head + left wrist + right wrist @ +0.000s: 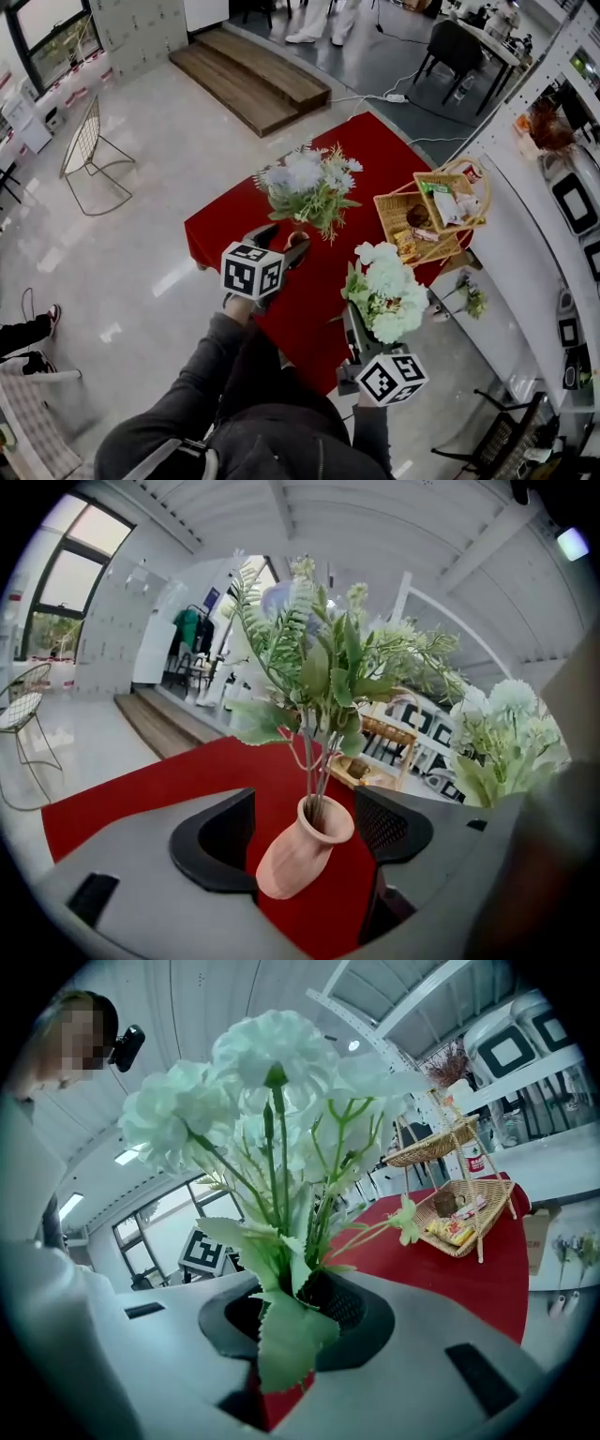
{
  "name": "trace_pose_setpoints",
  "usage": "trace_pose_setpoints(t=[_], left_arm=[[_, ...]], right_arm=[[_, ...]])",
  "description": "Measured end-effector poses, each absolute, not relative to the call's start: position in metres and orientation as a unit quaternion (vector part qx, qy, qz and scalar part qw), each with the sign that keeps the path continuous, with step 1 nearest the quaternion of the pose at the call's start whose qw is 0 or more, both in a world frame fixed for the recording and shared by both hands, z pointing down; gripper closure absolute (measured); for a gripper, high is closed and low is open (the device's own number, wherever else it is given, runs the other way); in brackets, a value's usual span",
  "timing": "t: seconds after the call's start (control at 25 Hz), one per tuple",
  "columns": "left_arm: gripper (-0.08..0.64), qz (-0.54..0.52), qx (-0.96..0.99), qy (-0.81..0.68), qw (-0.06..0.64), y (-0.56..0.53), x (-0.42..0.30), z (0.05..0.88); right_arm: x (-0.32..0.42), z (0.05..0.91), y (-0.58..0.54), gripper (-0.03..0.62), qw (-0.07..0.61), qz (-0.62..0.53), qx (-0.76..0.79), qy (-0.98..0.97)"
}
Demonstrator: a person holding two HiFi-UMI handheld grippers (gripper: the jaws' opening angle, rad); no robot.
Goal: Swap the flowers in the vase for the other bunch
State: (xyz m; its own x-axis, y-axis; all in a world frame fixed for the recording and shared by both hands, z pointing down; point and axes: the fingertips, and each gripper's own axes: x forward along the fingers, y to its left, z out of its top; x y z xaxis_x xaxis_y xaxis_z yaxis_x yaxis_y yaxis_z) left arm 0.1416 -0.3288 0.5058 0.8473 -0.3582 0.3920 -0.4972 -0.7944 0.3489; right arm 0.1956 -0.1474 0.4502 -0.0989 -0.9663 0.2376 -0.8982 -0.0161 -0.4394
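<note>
A terracotta vase (302, 850) stands on the red tablecloth (328, 169) and holds a bunch of bluish-white flowers with ferny green leaves (309, 185). My left gripper (302, 832) is open, its jaws wide on either side of the vase without touching it. In the head view the left gripper (281, 246) sits just in front of the vase (297, 240). My right gripper (292, 1312) is shut on the stems of a white carnation bunch (272, 1082). That white bunch (386, 291) is held upright to the right of the vase.
A two-tier wicker basket (433, 217) with snacks stands at the table's right end. White shelving (553, 178) runs along the right. A wire chair (89, 150) and a wooden step (248, 80) are on the floor beyond. Someone's shoe (52, 319) is at the left.
</note>
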Motion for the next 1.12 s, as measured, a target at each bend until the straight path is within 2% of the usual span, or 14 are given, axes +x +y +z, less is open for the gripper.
trace_pose_setpoints(t=[0.28,0.44,0.76,0.96,1.12], left_arm=[[0.235,0.173,0.944,-0.2,0.198,-0.337,0.152,0.502],[0.323,0.176,0.947,-0.204,0.174,-0.34,0.156,0.496],[0.453,0.185,0.952,-0.19,0.152,-0.335,0.164,0.501],[0.502,0.179,0.952,-0.196,0.15,-0.333,0.165,0.5],[0.514,0.171,0.952,-0.198,0.156,-0.333,0.163,0.499]], right_arm=[[0.201,0.459,-0.16,0.522,0.063,-0.263,-0.669,0.692],[0.204,0.462,-0.164,0.522,0.07,-0.272,-0.67,0.687],[0.207,0.471,-0.164,0.522,0.063,-0.278,-0.675,0.681],[0.209,0.475,-0.161,0.522,0.062,-0.283,-0.675,0.678],[0.209,0.476,-0.157,0.522,0.062,-0.281,-0.678,0.676]])
